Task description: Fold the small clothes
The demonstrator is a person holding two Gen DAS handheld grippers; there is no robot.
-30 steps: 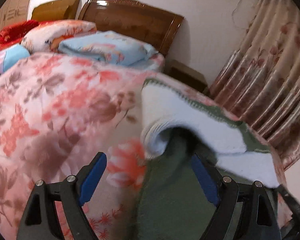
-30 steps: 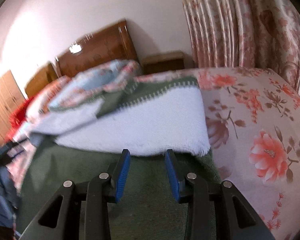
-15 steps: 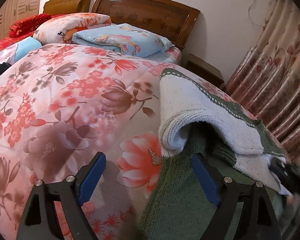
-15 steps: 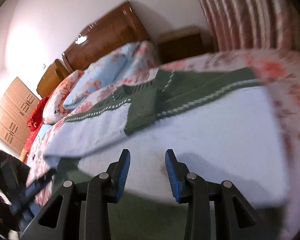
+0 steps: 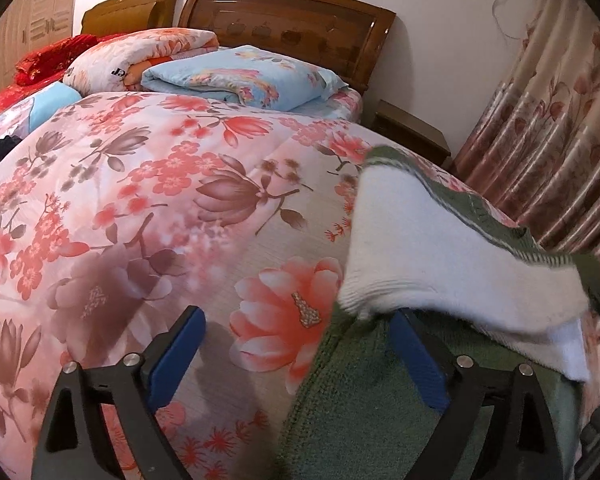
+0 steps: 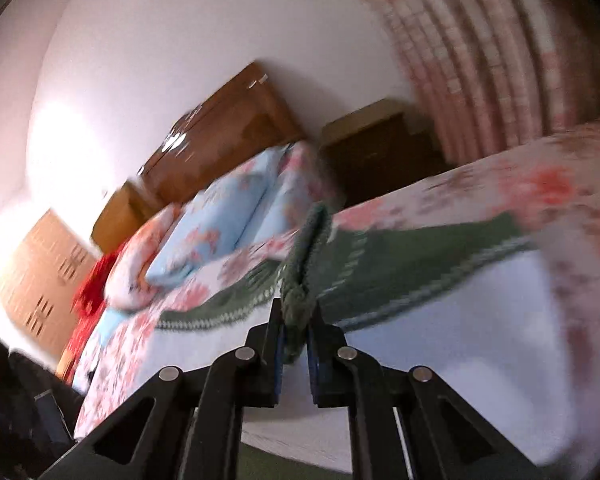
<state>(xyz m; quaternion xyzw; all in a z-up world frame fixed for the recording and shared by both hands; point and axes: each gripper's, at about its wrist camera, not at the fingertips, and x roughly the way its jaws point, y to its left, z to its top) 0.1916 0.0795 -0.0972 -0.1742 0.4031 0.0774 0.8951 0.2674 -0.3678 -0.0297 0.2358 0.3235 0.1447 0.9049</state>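
Observation:
A small green and white knitted sweater point(image 5: 440, 264) lies on the floral quilt point(image 5: 148, 208), folded over with the white part on top of the green. My left gripper point(image 5: 296, 344) is open and empty at the sweater's left edge, its right finger under the white fold. In the blurred right wrist view my right gripper point(image 6: 296, 320) is shut on a bunched green fold of the sweater point(image 6: 300, 280), with the white part point(image 6: 460, 344) spread below it.
Blue floral pillows point(image 5: 240, 76) and a folded floral blanket point(image 5: 140, 56) lie by the wooden headboard point(image 5: 292, 28). A dark nightstand point(image 5: 412, 128) and patterned curtains point(image 5: 552, 120) stand on the right. A wooden wardrobe point(image 6: 36, 280) is at the far left.
My right gripper has closed from open onto the green fold and moved forward over the sweater. The left gripper has stayed open and shifted only slightly.

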